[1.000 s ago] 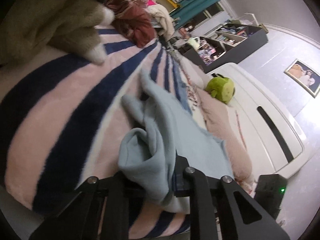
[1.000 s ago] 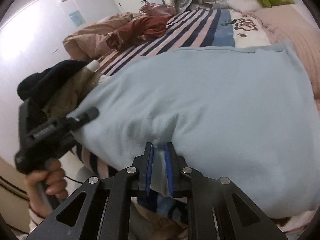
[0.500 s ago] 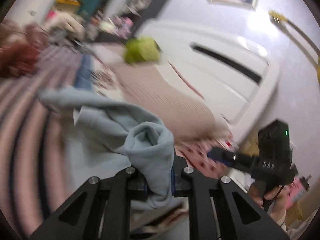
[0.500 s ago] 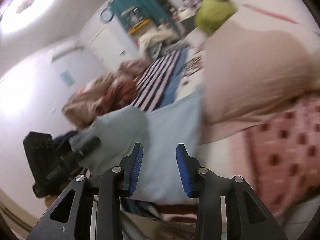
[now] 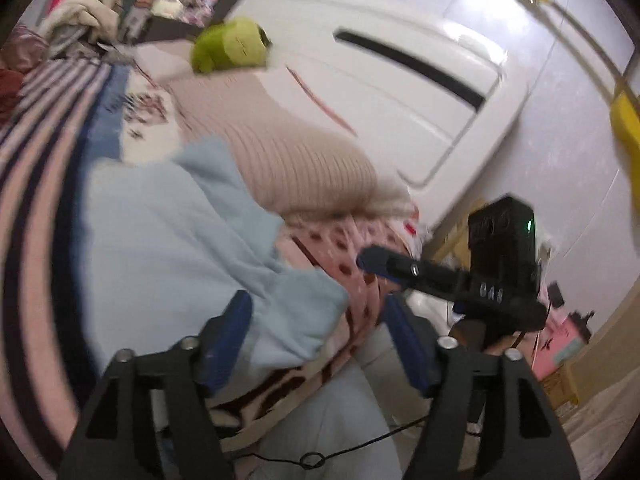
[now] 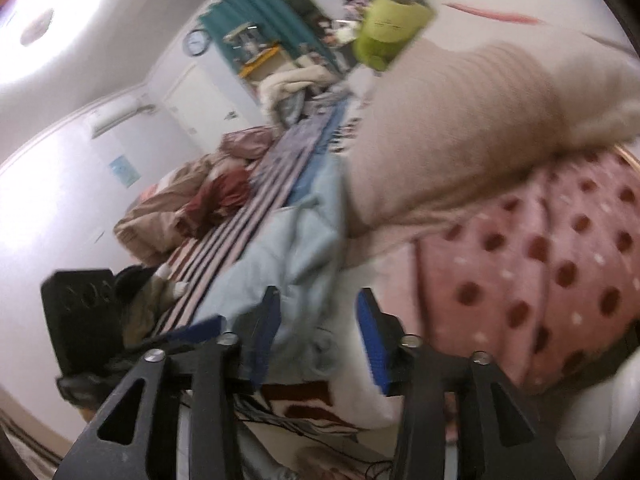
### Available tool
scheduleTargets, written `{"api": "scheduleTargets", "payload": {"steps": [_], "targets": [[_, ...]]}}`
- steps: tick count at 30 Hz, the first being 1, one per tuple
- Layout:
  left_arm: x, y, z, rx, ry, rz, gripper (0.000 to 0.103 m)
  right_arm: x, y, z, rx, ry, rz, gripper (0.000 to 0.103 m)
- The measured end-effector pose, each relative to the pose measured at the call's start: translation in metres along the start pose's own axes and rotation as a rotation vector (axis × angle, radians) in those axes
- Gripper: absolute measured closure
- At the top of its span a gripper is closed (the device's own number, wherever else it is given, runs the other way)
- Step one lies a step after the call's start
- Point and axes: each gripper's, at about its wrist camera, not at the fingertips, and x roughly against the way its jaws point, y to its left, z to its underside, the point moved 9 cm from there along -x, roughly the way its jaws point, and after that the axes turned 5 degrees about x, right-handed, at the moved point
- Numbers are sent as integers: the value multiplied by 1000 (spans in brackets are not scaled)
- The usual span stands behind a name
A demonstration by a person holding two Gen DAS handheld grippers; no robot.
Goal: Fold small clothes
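Since both my left tongs [image 5: 316, 320] and right tongs [image 6: 316, 332] are wide open and empty, the light blue shirt [image 5: 160, 232] at middle left lies loose and may slide off the bed [image 5: 28, 184].

Light-blue fleece garment [image 5: 160, 232], rumpled, lying spread on striped bed blanket beside beige pillow

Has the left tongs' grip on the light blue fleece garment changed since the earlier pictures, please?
Yes: the left tongs have opened and released the light blue fleece garment, which now lies on the striped blanket.
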Motion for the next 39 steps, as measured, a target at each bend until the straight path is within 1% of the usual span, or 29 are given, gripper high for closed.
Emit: {"api": "scheduleTargets", "payload": {"steps": [1, 3, 4, 5, 6, 7, 8, 9, 10, 12, 14, 15, 17, 18, 19, 21, 22, 24, 25, 27, 28, 29, 31, 32, 33, 35, 36, 37, 39], "targets": [[9, 8, -5, 5, -20, -28, 30, -6, 14, -2, 27, 1, -21, 54], [23, 31, -9, 12, -52, -121, 28, -19, 36, -1, 79, 17, -62, 53], [26, 43, -10, 26, -57, -158, 28, -26, 44, 1, 96, 30, -65, 53], [28, 55, -8, 50, -55, -189, 28, -36, 48, 4, 107, 47, -50, 53], [30, 67, -5, 80, -56, -214, 28, -45, 47, 9, 113, 70, -16, 53], [33, 77, -2, 108, -60, -224, 28, -53, 41, 15, 122, 93, 52, 53], [35, 85, 1, 131, -62, -223, 28, -59, 31, 23, 146, 120, 148, 53], [38, 91, 6, 145, -64, -218, 28, -62, 24, 30, 166, 143, 203, 53], [39, 95, 8, 156, -65, -214, 28, -66, 18, 39, 180, 178, 233, 54], [42, 107, 10, 172, -66, -223, 28, -65, 13, 51, 156, 230, 207, 54], [43, 114, 8, 175, -73, -239, 28, -58, 12, 42, 153, 220, 202, 53], [44, 115, 7, 174, -77, -242, 28, -51, 15, 29, 167, 185, 201, 53], [45, 117, 1, 169, -101, -252, 28, -43, 24, 5, 185, 128, 166, 53], [46, 117, 0, 163, -105, -257, 28, -44, 29, -11, 186, 113, 140, 53], [48, 118, -2, 160, -109, -259, 28, -47, 33, -21, 191, 111, 134, 53], [51, 118, -5, 165, -122, -255, 28, -67, 41, -42, 236, 126, 123, 53], [52, 119, -6, 171, -125, -250, 28, -82, 44, -48, 252, 151, 113, 53], [54, 118, -6, 172, -129, -245, 28, -119, 47, -49, 254, 245, 62, 53], [55, 119, -5, 171, -130, -248, 28, -136, 45, -46, 252, 290, 56, 56], [56, 120, -2, 172, -123, -248, 28, -163, 42, -36, 267, 362, 63, 72], [55, 121, 0, 174, -118, -247, 28, -173, 43, -32, 278, 382, 50, 86], [54, 123, 2, 177, -111, -244, 28, -177, 45, -29, 286, 392, 31, 97], [50, 124, 5, 179, -95, -237, 28, -175, 46, -29, 291, 372, 22, 101], [47, 124, 7, 179, -84, -228, 28, -172, 46, -33, 287, 347, 29, 102], [45, 123, 7, 178, -78, -219, 28, -163, 44, -40, 292, 308, 56, 102], [38, 120, 7, 178, -63, -189, 28, -146, 38, -52, 299, 257, 96, 103], [34, 118, 6, 180, -56, -166, 27, -140, 33, -56, 297, 244, 113, 103], [29, 116, 7, 185, -45, -137, 24, -133, 27, -59, 294, 237, 137, 103], [15, 113, 9, 191, -16, -101, 23, -125, 14, -57, 272, 252, 163, 103]]}}
